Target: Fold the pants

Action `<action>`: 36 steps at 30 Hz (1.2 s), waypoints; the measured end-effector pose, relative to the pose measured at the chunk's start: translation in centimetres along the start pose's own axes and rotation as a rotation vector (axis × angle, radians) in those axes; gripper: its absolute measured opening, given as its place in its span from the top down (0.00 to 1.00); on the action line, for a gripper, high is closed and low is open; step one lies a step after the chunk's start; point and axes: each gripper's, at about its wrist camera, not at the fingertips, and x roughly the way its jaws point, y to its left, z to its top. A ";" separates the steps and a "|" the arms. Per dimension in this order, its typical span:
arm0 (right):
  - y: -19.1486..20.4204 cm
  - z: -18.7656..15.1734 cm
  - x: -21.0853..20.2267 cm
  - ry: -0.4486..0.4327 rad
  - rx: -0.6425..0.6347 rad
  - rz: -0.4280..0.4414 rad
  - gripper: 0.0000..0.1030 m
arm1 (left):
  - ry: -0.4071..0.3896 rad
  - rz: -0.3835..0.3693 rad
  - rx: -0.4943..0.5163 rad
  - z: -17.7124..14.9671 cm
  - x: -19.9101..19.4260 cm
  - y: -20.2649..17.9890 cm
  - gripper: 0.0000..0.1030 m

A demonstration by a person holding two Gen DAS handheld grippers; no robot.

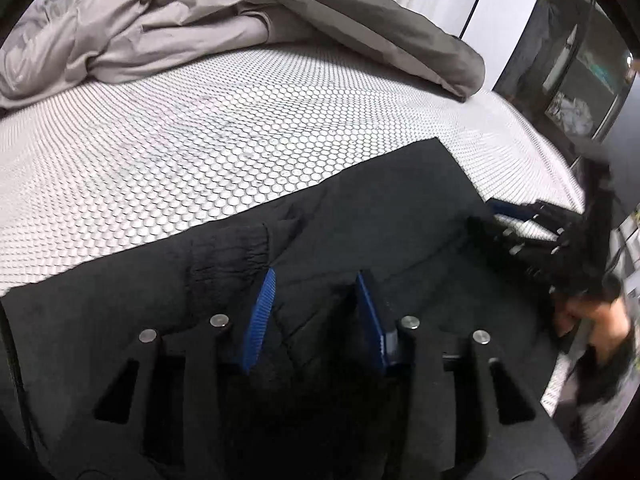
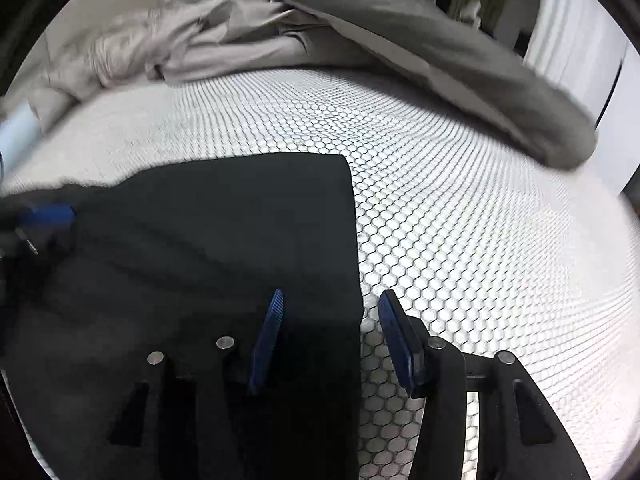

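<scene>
Two grippers work the black pants (image 2: 208,240), which lie flat on the honeycomb-patterned mattress (image 2: 460,220), near its front edge. The left gripper (image 1: 316,312) hangs spread over the ribbed waistband (image 1: 228,252); the right gripper (image 2: 328,340) straddles the pants' side edge, spread, pinching nothing. I'd pinch both evenly before lifting, keeping the fold square.

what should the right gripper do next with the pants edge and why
Probably lower and close on that edge. The right gripper stands open astride the right border of the black pants, one pad over cloth, the other over the honeycomb mat, nothing pinched. The left gripper hangs open over the cloth too.
</scene>
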 end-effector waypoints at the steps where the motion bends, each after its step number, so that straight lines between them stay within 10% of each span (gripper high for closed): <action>1: 0.0 0.1 -0.5 -0.018 -0.003 0.003 0.51 | 0.003 0.018 0.009 0.0 -0.3 0.1 0.61; 6: 2.1 1.1 -3.9 -0.139 -0.060 0.094 0.51 | -0.075 0.028 0.006 0.3 -3.5 0.1 0.59; 12: 8.3 2.0 -0.5 -0.044 -0.112 0.203 0.51 | -0.027 0.104 -0.036 1.3 1.1 0.3 0.58; 22: 1.0 3.2 2.9 0.023 0.100 -0.035 0.49 | -0.027 0.102 -0.016 0.5 0.3 0.8 0.59; 29: 5.0 1.3 -4.5 -0.112 -0.007 0.137 0.45 | -0.102 0.035 0.021 -1.6 -4.9 -2.9 0.45; 36: 10.1 -0.7 -0.5 0.038 -0.131 0.219 0.44 | -0.003 0.064 0.121 -4.5 -2.6 -4.1 0.46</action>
